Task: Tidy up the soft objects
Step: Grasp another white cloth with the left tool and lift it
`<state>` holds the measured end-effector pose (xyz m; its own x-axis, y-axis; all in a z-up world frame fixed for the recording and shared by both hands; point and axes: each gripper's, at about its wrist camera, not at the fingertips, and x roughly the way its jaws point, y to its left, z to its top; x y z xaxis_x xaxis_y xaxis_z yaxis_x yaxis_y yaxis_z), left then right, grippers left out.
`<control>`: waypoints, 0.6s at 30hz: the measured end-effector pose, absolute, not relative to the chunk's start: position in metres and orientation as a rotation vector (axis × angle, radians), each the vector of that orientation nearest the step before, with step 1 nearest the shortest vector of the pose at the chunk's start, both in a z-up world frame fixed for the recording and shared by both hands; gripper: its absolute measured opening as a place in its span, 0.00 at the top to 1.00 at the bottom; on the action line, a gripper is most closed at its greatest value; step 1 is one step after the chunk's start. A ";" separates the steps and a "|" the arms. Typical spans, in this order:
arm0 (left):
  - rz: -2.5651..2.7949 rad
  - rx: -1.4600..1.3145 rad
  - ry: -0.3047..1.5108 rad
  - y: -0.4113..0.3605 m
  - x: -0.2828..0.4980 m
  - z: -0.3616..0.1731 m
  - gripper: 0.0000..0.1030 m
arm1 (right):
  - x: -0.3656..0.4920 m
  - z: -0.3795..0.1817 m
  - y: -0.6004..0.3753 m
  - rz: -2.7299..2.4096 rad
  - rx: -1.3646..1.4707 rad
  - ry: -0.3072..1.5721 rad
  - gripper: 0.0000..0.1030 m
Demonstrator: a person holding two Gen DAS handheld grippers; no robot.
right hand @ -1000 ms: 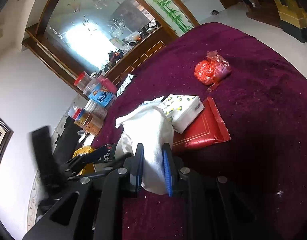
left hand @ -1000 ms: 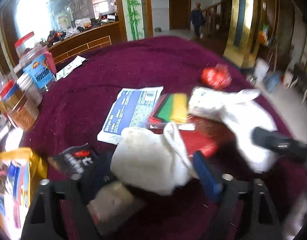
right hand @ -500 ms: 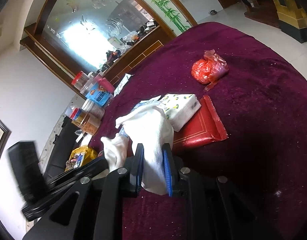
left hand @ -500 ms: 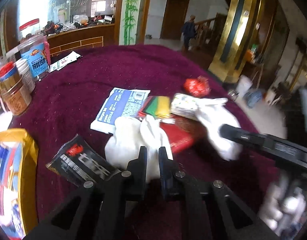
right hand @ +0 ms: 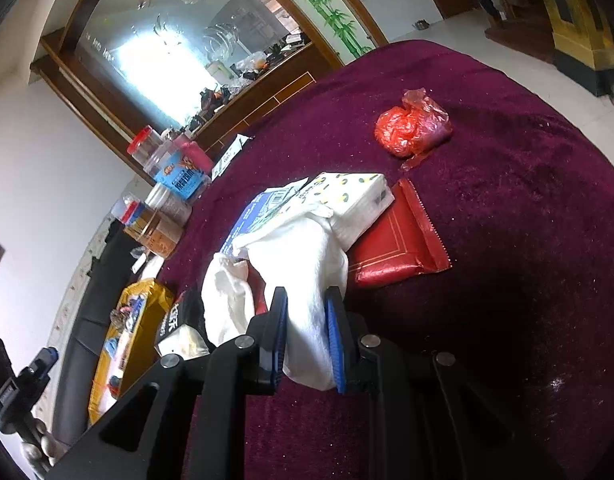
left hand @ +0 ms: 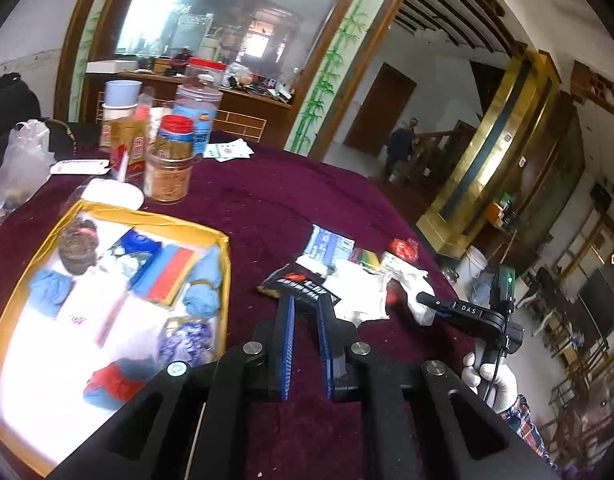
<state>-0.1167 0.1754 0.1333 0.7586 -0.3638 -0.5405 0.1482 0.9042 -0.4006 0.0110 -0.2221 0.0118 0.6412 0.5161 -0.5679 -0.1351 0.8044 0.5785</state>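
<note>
the left tongs (left hand: 305, 312) are closed to a narrow slot with nothing between the blue pads. they hang above the surface (left hand: 267, 196), which is covered in dark red cloth, and their tips sit just in front of a black snack packet (left hand: 297, 286).

the right tongs (right hand: 305, 312) are clamped on a white cloth (right hand: 303, 264). the cloth fills the gap between the two pads, bulges above them and hangs below them. its upper end drapes against a tissue pack (right hand: 355, 196) printed with green and yellow spots. in the left wrist view the same cloth (left hand: 417, 292) shows at the tip of the right tongs (left hand: 425, 299), whose handle is held by a gloved hand (left hand: 493, 380).

a second white cloth (right hand: 227, 300) lies crumpled on the surface just left of the held one, touching it. in the left wrist view it (left hand: 359, 292) rests beside the black snack packet.

a flat red packet (right hand: 395, 248) lies under the tissue pack, and a blue and white leaflet (right hand: 263, 212) lies behind both. a red plastic bag (right hand: 411, 128) sits well apart, farther out on the surface.

a yellow-rimmed tray (left hand: 155, 218) sits at the left of the surface. it holds several bundled soft items, among them blue balled socks (left hand: 203, 292), a brown knitted ball (left hand: 79, 248) and a red and blue bundle (left hand: 115, 384). jars (left hand: 171, 164) stand behind the tray.
</note>
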 end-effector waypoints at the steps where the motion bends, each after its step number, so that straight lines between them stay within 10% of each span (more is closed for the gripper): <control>1: -0.297 -0.356 0.661 0.174 -0.116 0.130 0.89 | 0.011 0.012 -0.221 0.388 0.520 0.796 0.82; 5: -0.378 -0.328 0.735 0.141 -0.102 0.114 0.86 | 0.010 0.009 -0.220 0.375 0.521 0.808 0.82; 7: -0.405 -0.307 0.773 0.120 -0.094 0.108 0.39 | 0.010 0.009 -0.221 0.369 0.523 0.808 0.82; 9: -0.408 -0.286 0.777 0.095 -0.078 0.106 0.19 | 0.010 0.008 -0.223 0.367 0.528 0.812 0.82; 18: -0.314 0.218 0.772 -0.022 0.007 0.073 0.08 | 0.011 0.006 -0.230 0.407 0.579 0.814 0.82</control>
<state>0.0073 -0.0217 0.0727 0.6738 -0.1975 -0.7120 0.3555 0.9314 0.0780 0.0110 -0.2299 0.0060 0.6243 0.5466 -0.5581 -0.1191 0.7727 0.6235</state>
